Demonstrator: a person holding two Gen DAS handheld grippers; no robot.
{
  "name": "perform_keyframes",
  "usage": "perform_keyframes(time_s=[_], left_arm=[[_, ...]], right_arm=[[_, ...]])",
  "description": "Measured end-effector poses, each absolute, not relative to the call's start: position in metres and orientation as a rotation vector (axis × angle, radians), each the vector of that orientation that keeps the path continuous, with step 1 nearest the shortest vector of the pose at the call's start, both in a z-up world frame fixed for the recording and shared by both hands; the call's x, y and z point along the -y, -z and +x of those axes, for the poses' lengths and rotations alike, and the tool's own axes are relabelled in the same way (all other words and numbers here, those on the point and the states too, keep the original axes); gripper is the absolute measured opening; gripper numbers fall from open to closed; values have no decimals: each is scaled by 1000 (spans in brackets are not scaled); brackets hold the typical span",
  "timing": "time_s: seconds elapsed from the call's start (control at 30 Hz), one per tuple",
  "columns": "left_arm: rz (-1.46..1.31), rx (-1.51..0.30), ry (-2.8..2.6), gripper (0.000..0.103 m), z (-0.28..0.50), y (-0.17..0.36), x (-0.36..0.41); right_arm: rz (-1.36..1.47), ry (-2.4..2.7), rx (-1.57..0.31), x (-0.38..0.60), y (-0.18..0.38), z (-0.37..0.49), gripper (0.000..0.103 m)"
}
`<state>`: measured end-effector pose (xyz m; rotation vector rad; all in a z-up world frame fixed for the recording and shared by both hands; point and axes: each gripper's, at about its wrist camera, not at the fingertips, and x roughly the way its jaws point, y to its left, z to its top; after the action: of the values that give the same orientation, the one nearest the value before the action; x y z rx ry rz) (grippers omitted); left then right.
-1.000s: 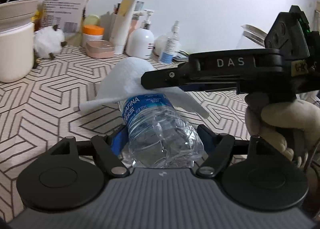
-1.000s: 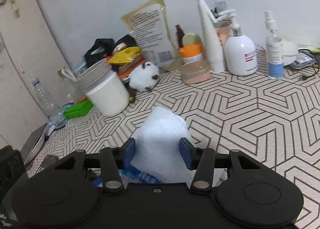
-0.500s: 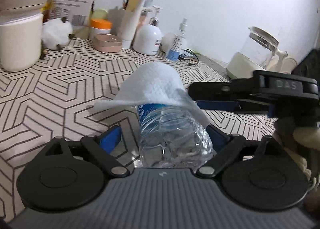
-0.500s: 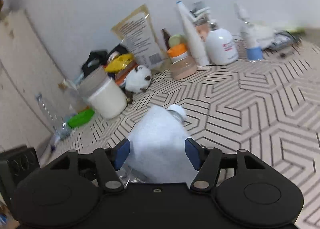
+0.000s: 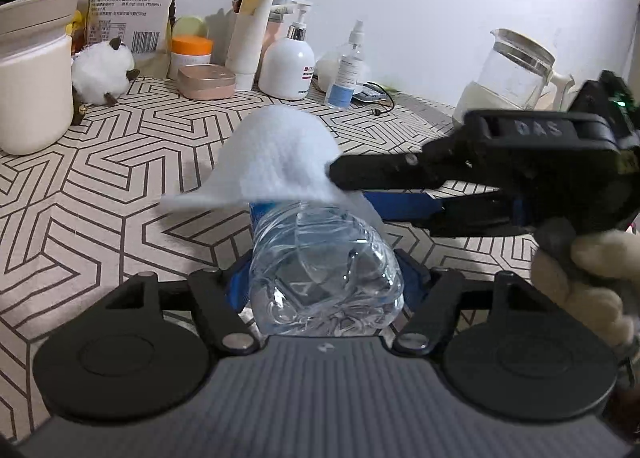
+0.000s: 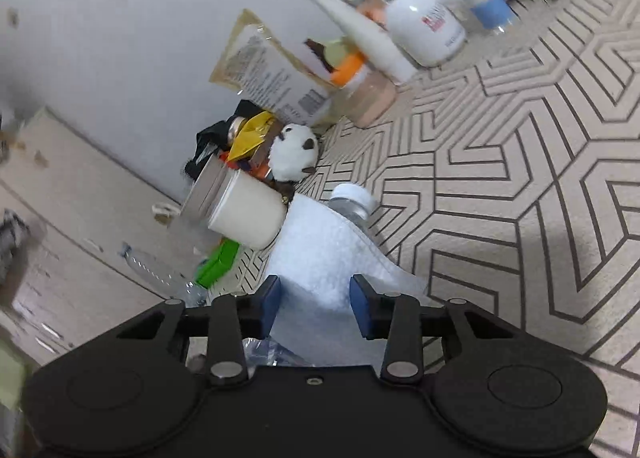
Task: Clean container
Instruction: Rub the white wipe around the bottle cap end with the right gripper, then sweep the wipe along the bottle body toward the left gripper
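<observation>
Bottle point(image 5: 326, 266) neck: covered by white wipe point(image 5: 276, 161) in left view; label mostly hidden.
Left gripper point(image 5: 320, 286) pads: behind bottle base.
Right gripper point(image 6: 314, 304): contact with wipe unclear.
Back-row items, right view: motion-blurred.
Kettle point(image 5: 516, 69): base partly occluded.

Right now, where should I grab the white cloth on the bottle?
Probably pinch the white cloth where it drapes over the bottle's upper body, coming from its right side as the right gripper does. There it wraps the round plastic; the loose flap gives no firm backing.
</observation>
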<state>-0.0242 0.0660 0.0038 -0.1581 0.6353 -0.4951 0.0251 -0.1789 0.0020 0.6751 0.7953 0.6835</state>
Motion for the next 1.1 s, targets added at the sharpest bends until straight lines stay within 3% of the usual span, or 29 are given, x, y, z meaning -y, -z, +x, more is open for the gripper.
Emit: perform_keyframes(time_s=[0.4,0.8,1.1], left_arm=[[-163,-638,504,72,-23,-4,-65],[-146,-639,497,71,-25,-5,-60],[-147,-637,480,70,-26,-5,-61]], right_arm=[[399,-745,-773,158,-32,-17,44],[391,-621,-712,163,-33,41,38],[386,-676,-740,159,-34,34,44]])
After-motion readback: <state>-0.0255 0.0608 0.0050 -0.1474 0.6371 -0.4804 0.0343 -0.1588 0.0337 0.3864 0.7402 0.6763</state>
